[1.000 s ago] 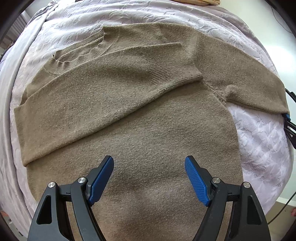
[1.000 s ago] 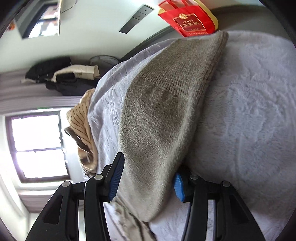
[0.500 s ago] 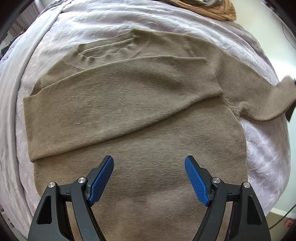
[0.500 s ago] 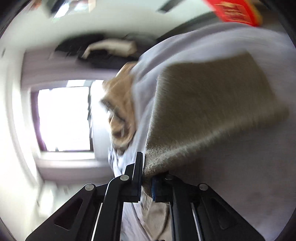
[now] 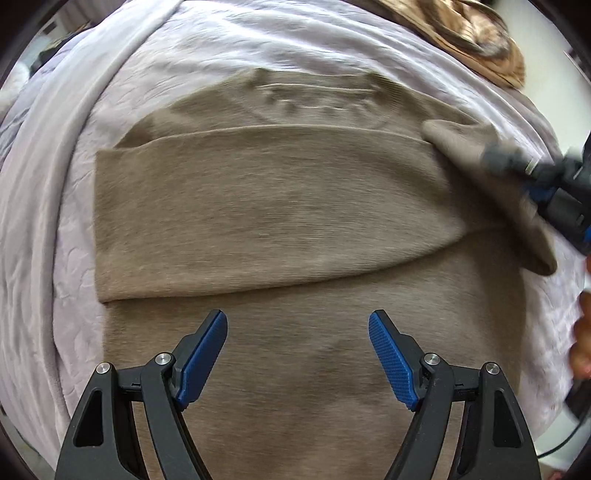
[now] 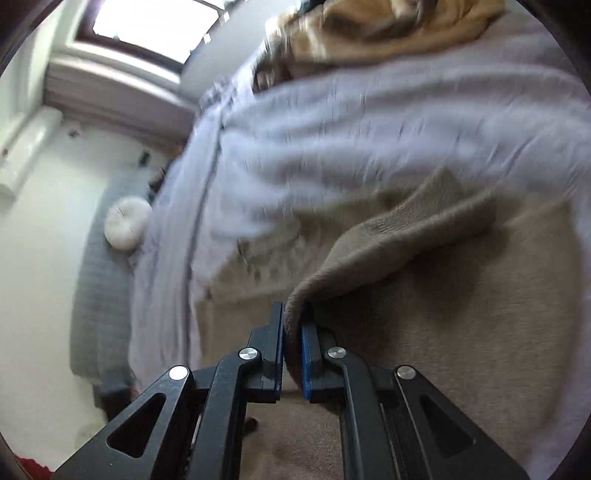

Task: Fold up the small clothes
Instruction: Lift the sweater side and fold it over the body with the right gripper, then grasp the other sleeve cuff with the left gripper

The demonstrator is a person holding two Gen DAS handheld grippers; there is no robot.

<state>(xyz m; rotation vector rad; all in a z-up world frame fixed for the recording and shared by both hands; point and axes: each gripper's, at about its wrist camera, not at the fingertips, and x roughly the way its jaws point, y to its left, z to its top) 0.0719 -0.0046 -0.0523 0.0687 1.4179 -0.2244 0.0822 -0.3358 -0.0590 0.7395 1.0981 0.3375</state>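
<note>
Brown knit sweater (image 5: pixel 295 229) lies flat on the bed (image 5: pixel 55 221), over a pale lilac quilted bedspread (image 6: pixel 369 129). One sleeve (image 5: pixel 258 214) is already folded straight across the chest, so I judge the step in hand to be the second sleeve.

My right gripper (image 6: pixel 291 350) has just been closing and is clamped on the cuff end of the other sleeve (image 6: pixel 388 236); the knit is pinched between the blue pads and the sleeve trails up off the body panel. I hold it by the cuff so the whole sleeve follows in one sweep.

My left gripper (image 5: pixel 297 354) hangs above the lower body of the sweater, jaws wide apart, nothing between them. Probably waiting to pin the hem or smooth.

Around: a tan striped garment (image 5: pixel 472 33) heaped at the far edge of the bed, well apart from the sweater. Nothing blocks the fold path. Both views are motion-blurred.
</note>
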